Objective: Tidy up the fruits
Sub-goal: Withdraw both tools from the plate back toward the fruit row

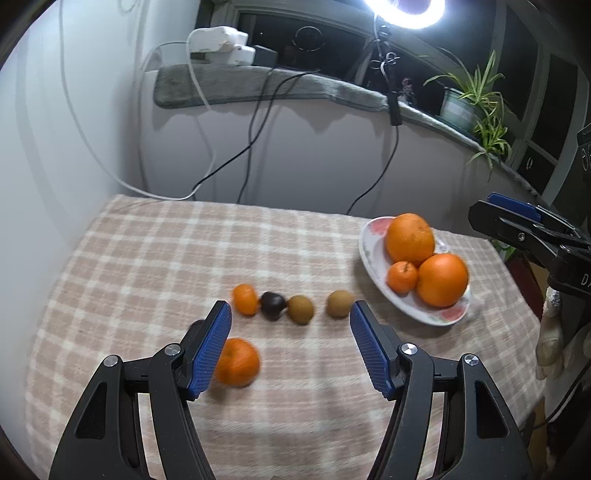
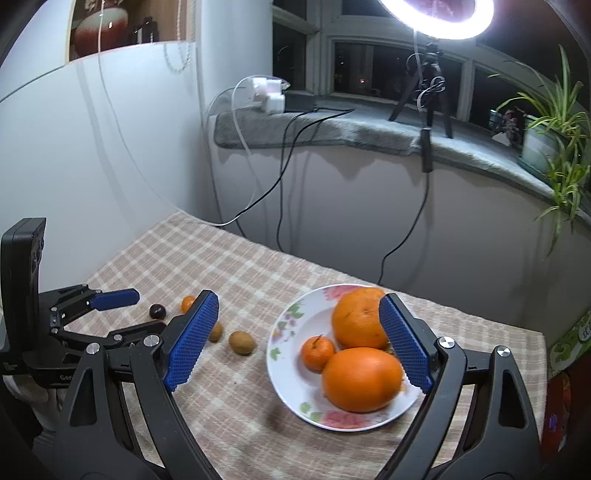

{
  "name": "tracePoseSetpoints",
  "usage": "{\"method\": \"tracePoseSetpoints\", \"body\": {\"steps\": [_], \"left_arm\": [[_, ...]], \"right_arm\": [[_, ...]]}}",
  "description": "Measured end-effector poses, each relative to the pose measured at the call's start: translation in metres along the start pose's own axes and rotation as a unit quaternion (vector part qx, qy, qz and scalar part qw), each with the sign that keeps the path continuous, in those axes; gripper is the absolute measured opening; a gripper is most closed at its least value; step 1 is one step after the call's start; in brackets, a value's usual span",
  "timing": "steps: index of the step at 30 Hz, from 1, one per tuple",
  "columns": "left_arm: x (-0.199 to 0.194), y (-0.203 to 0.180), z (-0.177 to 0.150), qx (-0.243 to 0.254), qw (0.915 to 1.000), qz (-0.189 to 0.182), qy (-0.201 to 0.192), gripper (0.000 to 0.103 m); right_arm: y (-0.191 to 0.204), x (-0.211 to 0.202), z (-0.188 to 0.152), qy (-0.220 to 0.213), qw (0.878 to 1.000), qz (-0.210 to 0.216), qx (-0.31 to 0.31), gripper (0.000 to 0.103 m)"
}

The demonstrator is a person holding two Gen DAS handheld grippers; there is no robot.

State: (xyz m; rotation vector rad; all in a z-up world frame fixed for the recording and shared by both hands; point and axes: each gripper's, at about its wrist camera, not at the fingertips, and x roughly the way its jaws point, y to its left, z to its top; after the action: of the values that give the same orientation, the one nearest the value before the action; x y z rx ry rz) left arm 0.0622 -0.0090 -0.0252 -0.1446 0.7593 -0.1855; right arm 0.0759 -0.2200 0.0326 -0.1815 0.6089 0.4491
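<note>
Left tool (image 1: 290, 325) apart, empty, mandarin (image 1: 236, 362) just beside its left pad; right tool (image 2: 297, 341) apart over plate (image 2: 284, 373).

Glossy ceramic plate (image 2: 280, 354), matt woven tablecloth (image 2: 236, 398)

A lived-in home room at night. A checked tablecloth (image 2: 258, 280) covers the table, whose far edge faces a padded windowsill (image 2: 351, 129) bearing a potted spider plant (image 2: 554, 122), phone chargers (image 2: 269, 94) and a ring light (image 2: 436, 18).
</note>
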Motion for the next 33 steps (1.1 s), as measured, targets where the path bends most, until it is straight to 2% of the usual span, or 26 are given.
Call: {"method": "tracePoseSetpoints", "body": {"steps": [9, 20, 26, 28, 33], "left_arm": [[-0.010, 0.018, -0.011, -0.001, 0.9997, 0.026, -0.002, 0.065], [-0.014, 0.028, -0.015, -0.004, 0.9996, 0.027, -0.005, 0.059], [-0.012, 0.031, -0.017, -0.006, 0.9997, 0.024, -0.003, 0.052], [-0.011, 0.033, -0.019, -0.008, 0.9997, 0.022, 0.001, 0.049], [-0.005, 0.037, -0.023, -0.012, 0.9997, 0.015, 0.013, 0.042]], "right_arm": [[0.024, 0.017, -0.006, 0.022, 0.999, 0.047, -0.008, 0.091], [0.044, 0.032, -0.011, 0.042, 0.996, 0.082, -0.017, 0.091], [0.048, 0.039, -0.014, 0.052, 0.994, 0.099, -0.019, 0.091], [0.050, 0.042, -0.016, 0.057, 0.993, 0.104, -0.021, 0.087], [0.058, 0.056, -0.025, 0.084, 0.989, 0.121, -0.034, 0.068]]}}
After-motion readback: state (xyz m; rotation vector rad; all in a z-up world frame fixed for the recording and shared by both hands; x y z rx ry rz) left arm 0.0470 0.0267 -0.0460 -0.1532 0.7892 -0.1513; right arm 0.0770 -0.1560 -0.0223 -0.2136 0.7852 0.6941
